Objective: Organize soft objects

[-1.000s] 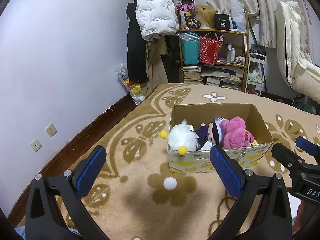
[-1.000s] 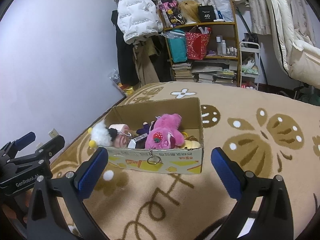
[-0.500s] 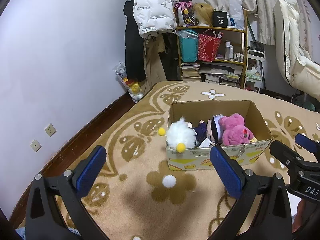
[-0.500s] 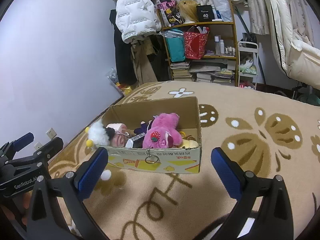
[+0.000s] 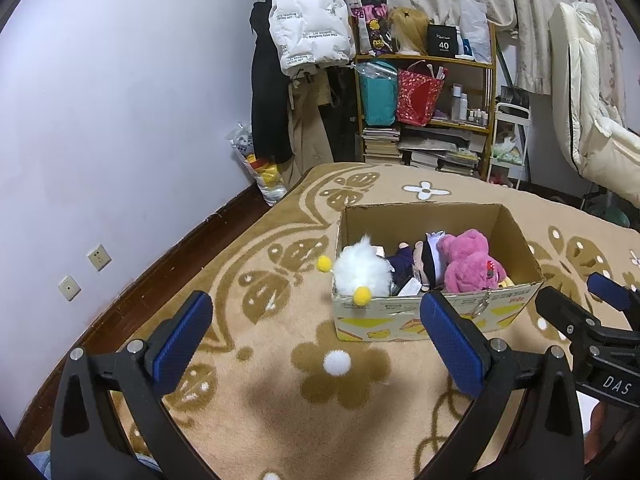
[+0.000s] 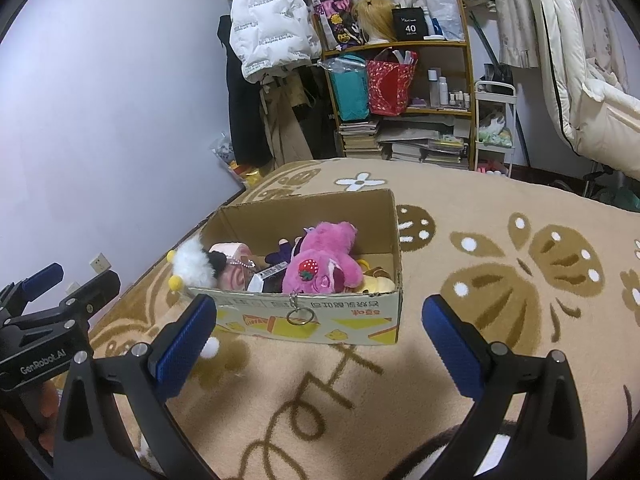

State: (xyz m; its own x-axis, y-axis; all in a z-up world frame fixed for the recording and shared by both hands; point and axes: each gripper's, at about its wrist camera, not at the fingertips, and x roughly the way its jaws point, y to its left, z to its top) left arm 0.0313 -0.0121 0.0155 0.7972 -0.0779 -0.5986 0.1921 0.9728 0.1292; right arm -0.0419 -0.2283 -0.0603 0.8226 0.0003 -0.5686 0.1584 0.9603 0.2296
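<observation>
A cardboard box [image 5: 516, 228] stands on the patterned carpet and holds several soft toys. Among them are a white fluffy toy with yellow pompoms [image 5: 362, 272], a dark-clothed doll [image 5: 420, 260] and a pink plush bear [image 5: 468, 262]. The box [image 6: 360, 320] and the pink bear [image 6: 320, 258] also show in the right wrist view. My left gripper [image 5: 318, 334] is open and empty, in front of the box. My right gripper [image 6: 320, 334] is open and empty, also in front of the box. Each gripper shows at the edge of the other's view.
A white pompom [image 5: 337, 362] lies on the carpet in front of the box. A cluttered shelf [image 5: 424, 112] and hanging coats [image 5: 308, 32] stand at the far wall. A bag of toys [image 5: 260, 168] leans by the wall. White bedding [image 5: 592, 120] hangs at the right.
Both grippers have pulled back and risen slightly, so the box sits a little lower and farther in both views. Both stay open and empty.
</observation>
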